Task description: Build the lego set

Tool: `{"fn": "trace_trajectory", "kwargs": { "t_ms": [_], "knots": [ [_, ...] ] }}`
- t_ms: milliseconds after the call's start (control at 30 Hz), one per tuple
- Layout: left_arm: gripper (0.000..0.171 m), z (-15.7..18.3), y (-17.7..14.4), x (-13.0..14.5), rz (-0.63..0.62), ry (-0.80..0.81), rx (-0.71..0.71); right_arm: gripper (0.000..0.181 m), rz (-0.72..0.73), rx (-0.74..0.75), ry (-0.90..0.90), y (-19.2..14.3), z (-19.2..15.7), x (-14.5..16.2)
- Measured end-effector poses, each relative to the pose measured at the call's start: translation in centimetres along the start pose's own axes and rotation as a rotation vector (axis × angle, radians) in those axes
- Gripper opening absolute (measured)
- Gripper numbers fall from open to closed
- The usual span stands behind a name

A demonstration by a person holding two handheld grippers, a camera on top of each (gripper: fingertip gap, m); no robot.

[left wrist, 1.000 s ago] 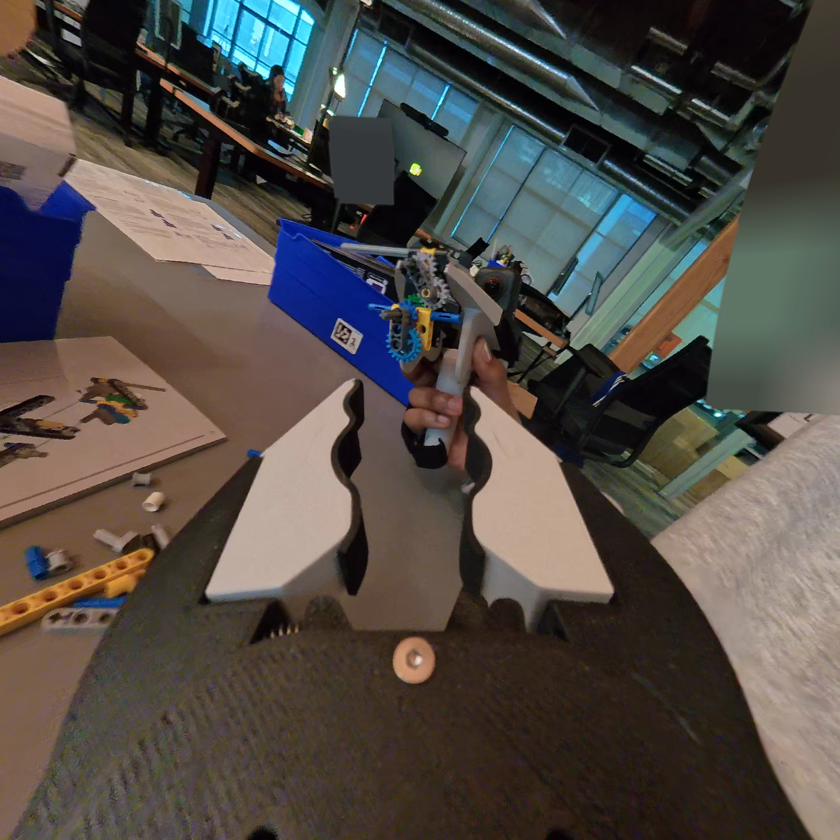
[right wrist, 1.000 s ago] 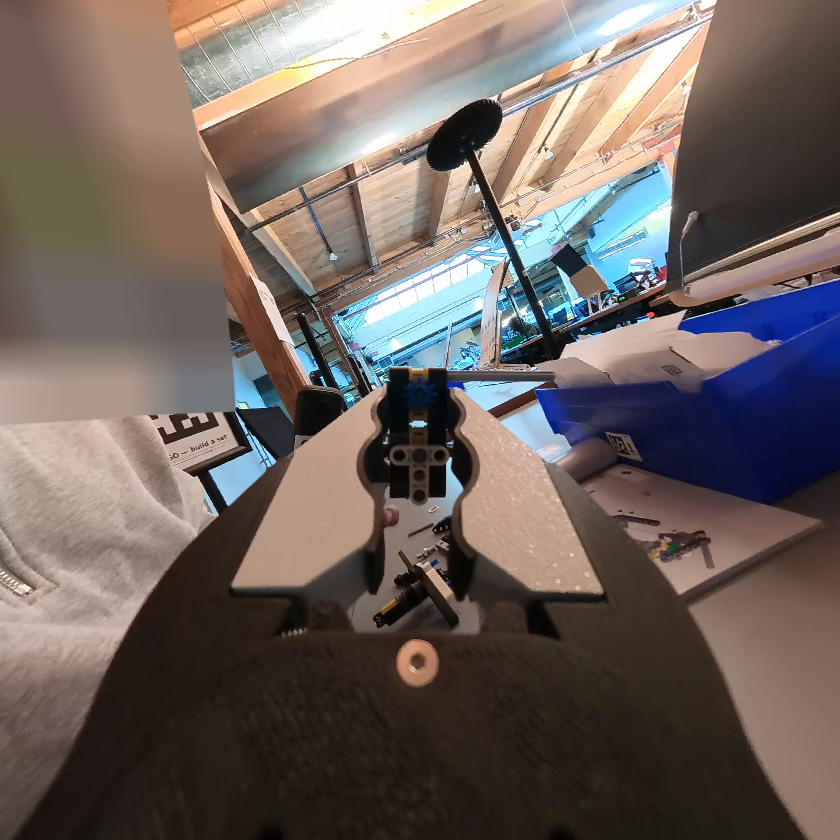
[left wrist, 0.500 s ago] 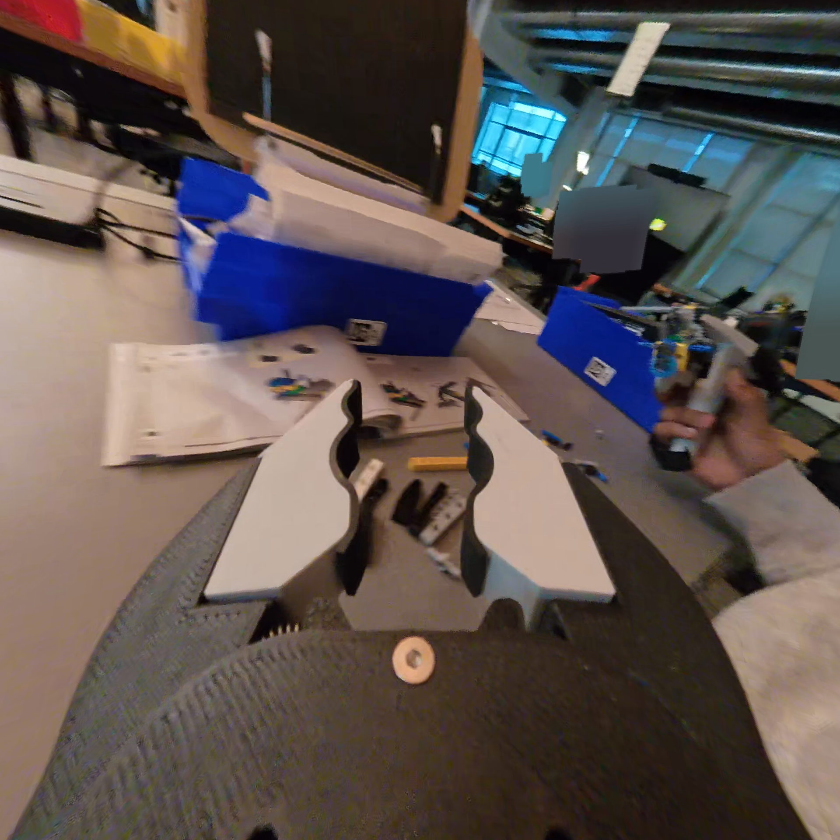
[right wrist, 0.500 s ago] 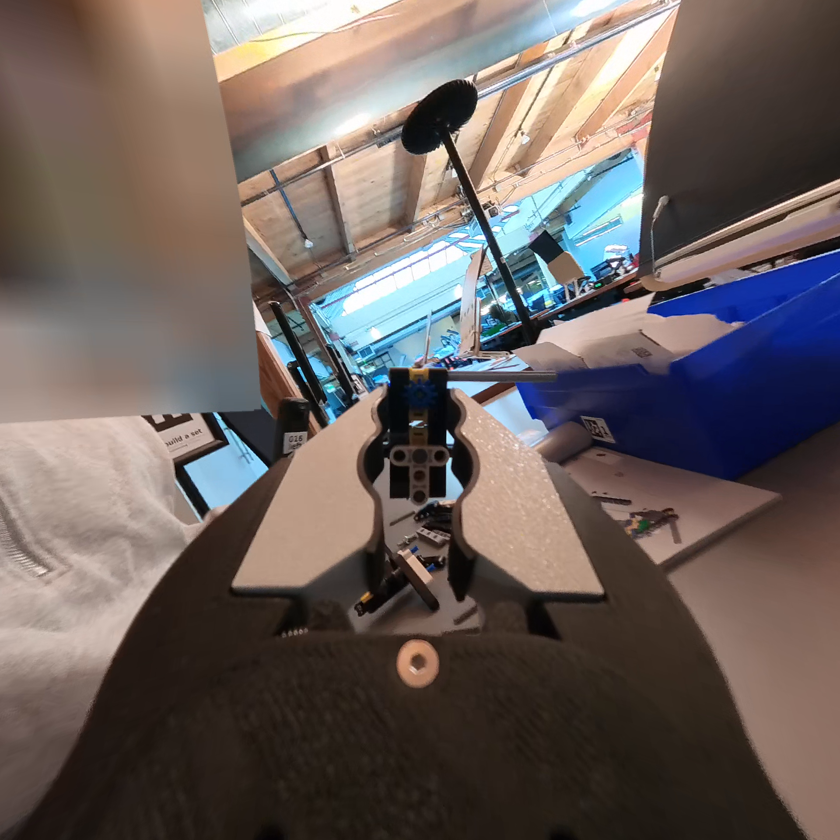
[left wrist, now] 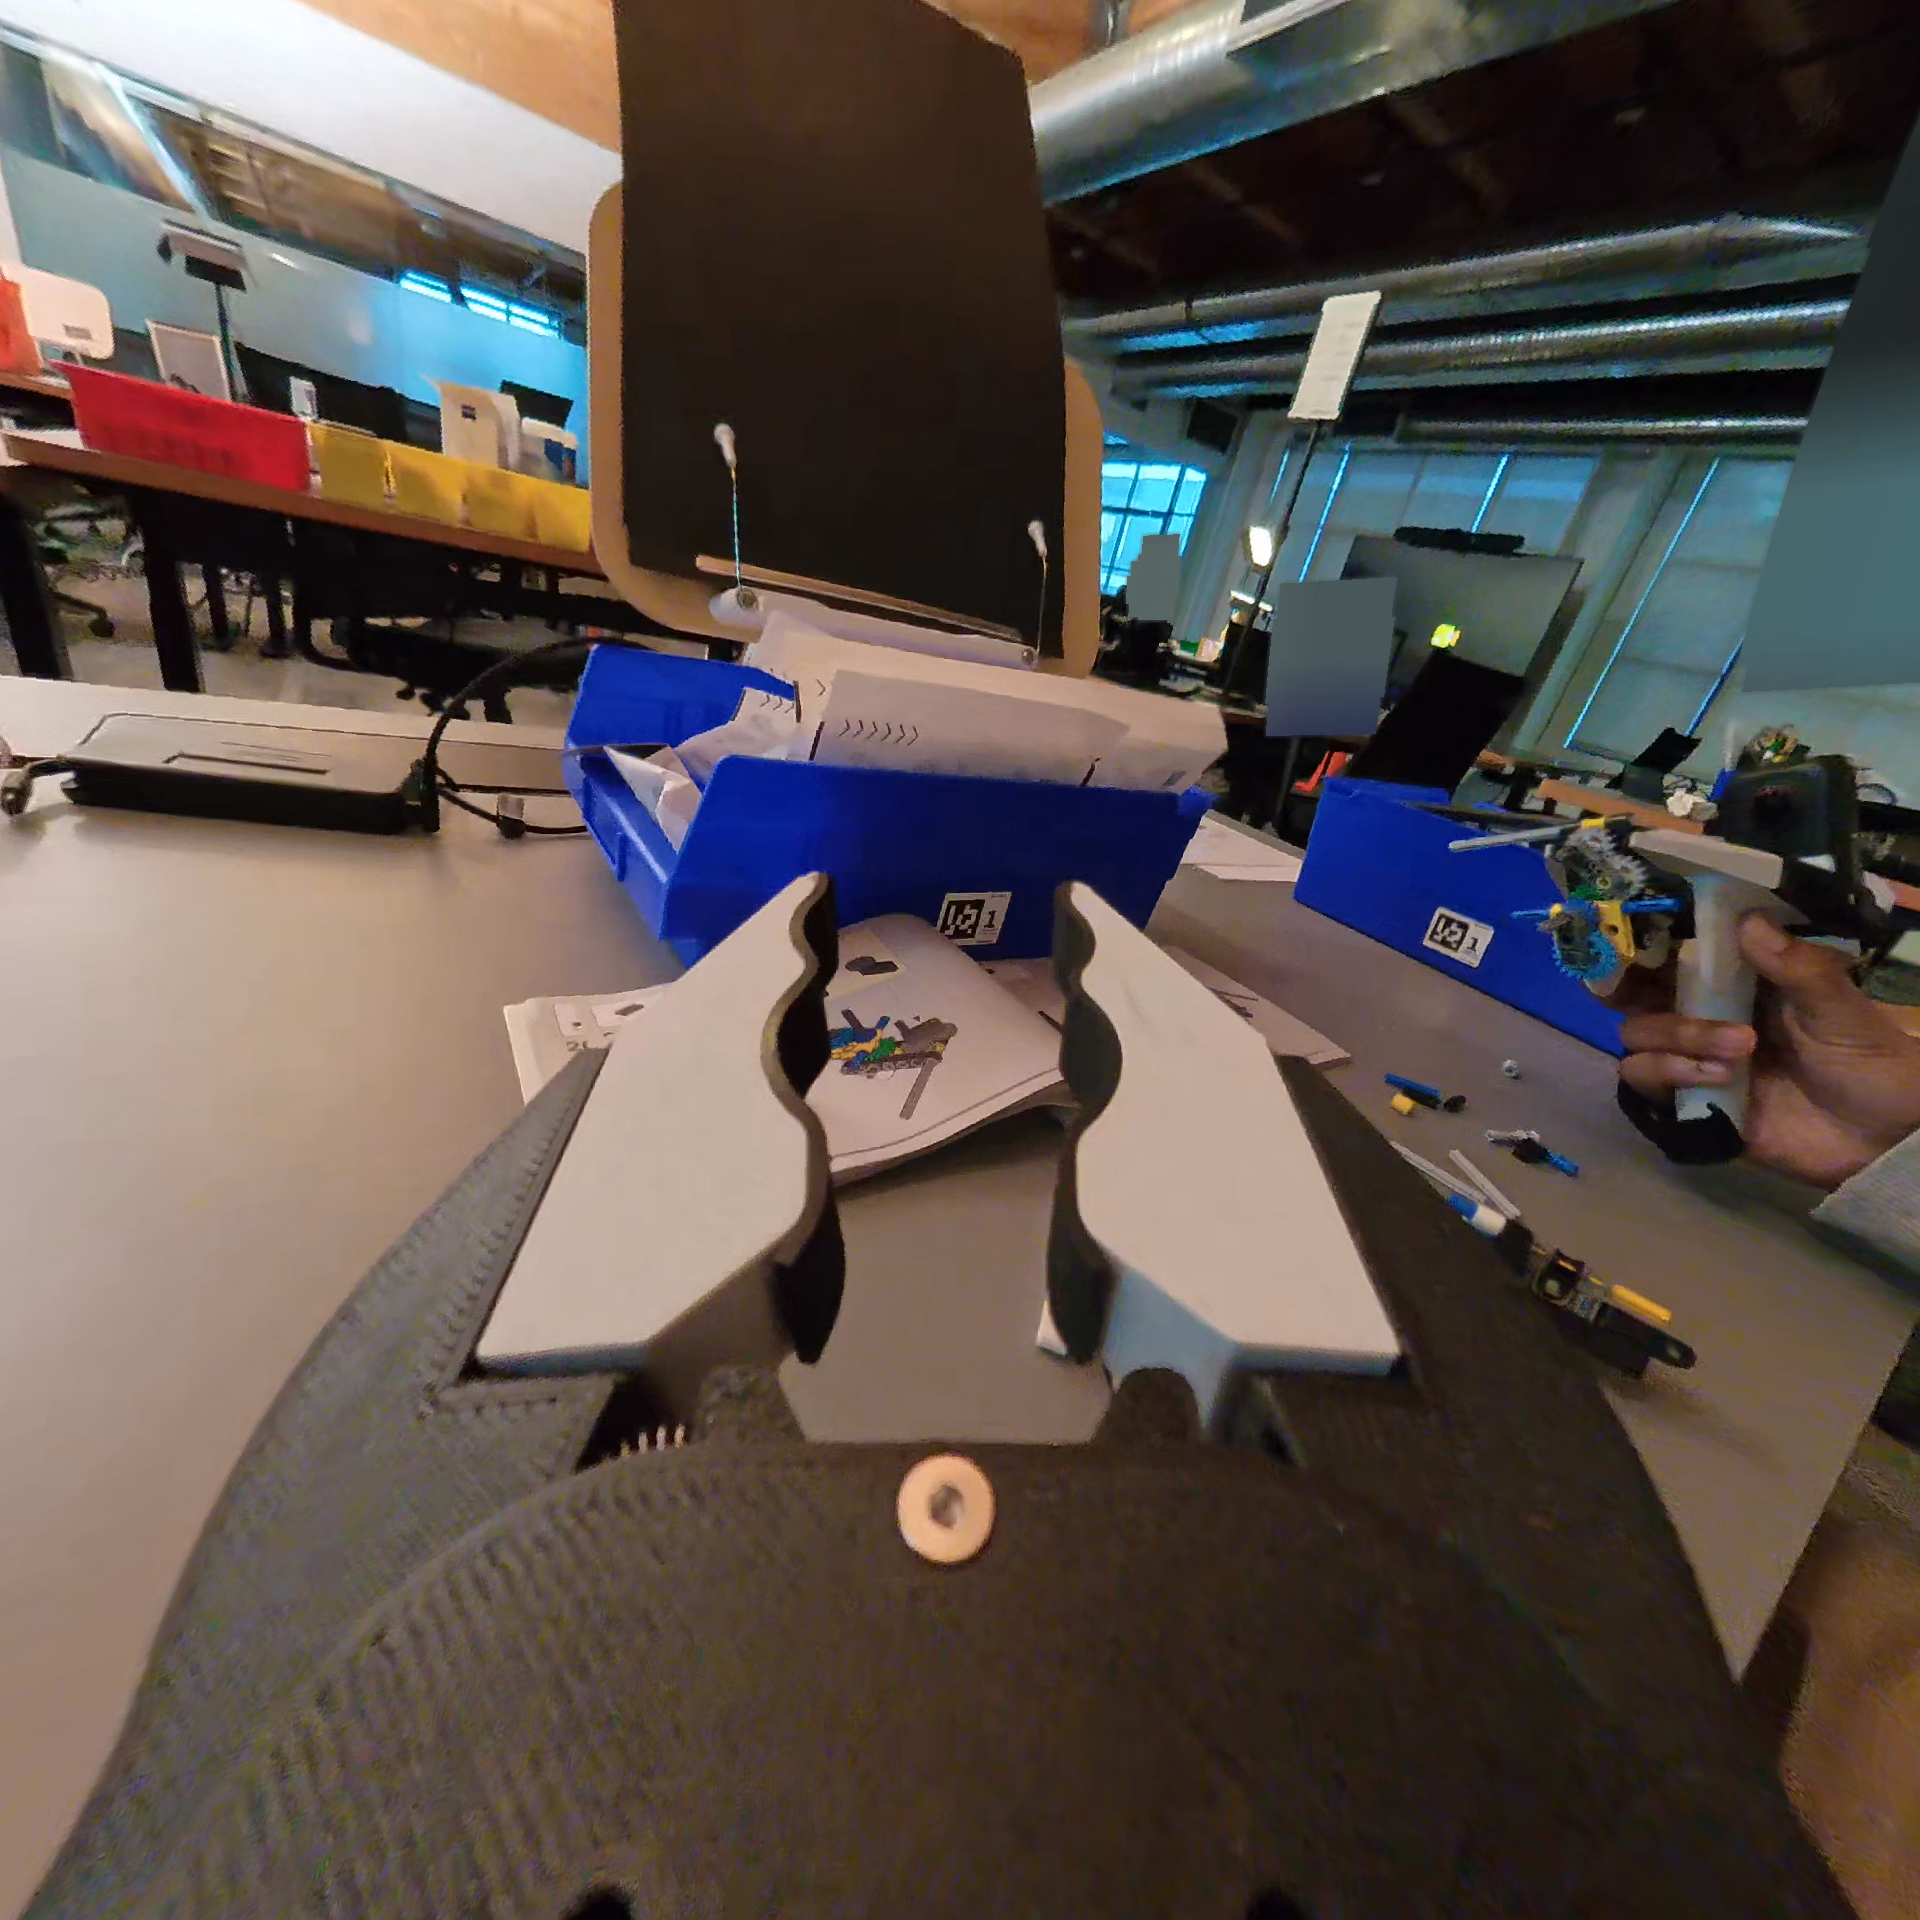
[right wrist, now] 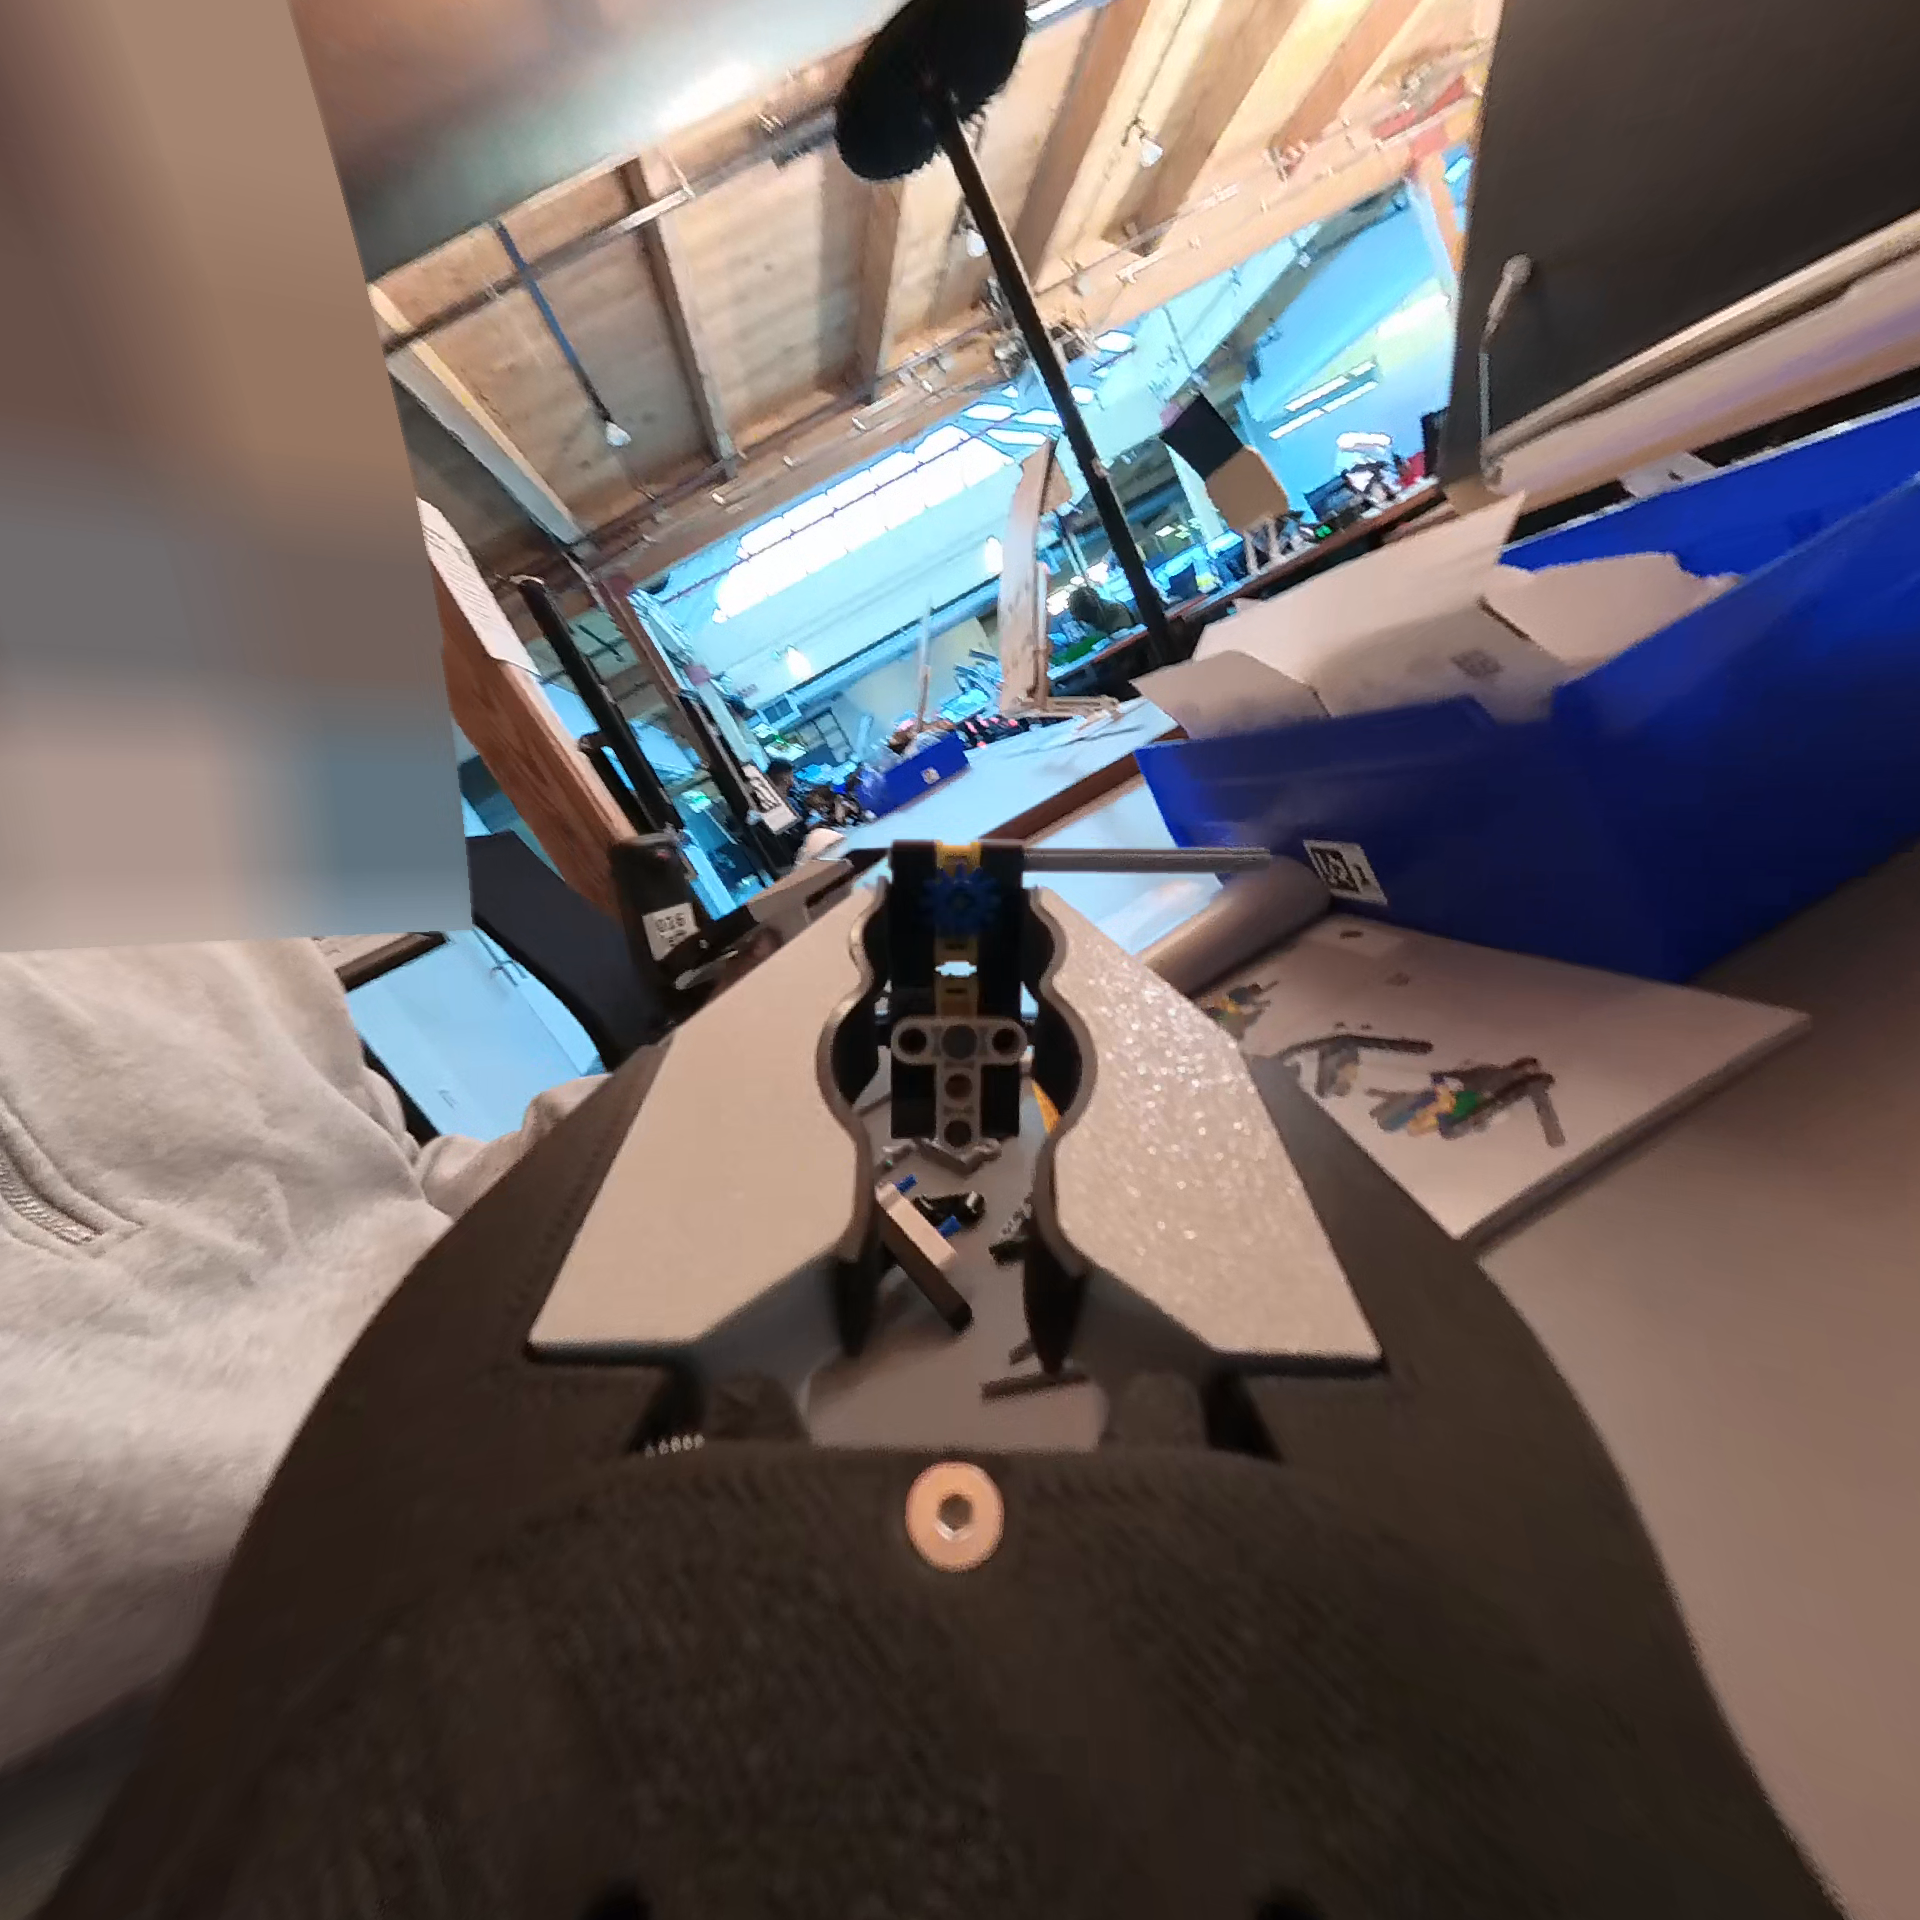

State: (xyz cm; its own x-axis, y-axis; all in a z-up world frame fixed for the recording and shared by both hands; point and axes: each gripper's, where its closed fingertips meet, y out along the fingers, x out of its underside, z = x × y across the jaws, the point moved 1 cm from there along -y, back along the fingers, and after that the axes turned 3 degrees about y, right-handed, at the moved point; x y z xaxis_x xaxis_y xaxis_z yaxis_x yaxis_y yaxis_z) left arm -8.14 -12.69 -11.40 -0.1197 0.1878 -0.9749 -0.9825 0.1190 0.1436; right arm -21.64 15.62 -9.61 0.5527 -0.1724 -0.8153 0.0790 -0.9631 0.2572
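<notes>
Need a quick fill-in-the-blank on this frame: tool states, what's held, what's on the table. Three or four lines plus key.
1. The left tool is ____ and holds nothing.
2. The right tool is shut on the lego ____.
3. The open instruction booklet lies in front of a ____ bin.
4. Loose lego pieces lie on the ____.

Missing words: open; assembly; blue; table
</notes>
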Motion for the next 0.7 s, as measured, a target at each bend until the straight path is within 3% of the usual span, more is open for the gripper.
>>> {"fn": "trace_trajectory", "kwargs": {
  "t_ms": [267,700],
  "knots": [
    [0.038,0.8,0.4,0.4,-0.022,0.021,0.039,0.021,0.023,0.029,-0.004,-0.5,0.4,-0.2],
    [0.036,-0.4,0.6,0.6,-0.020,0.020,-0.026,0.021,0.100,-0.031,0.016,-1.0,-0.2,-1.3]
  ]
}}
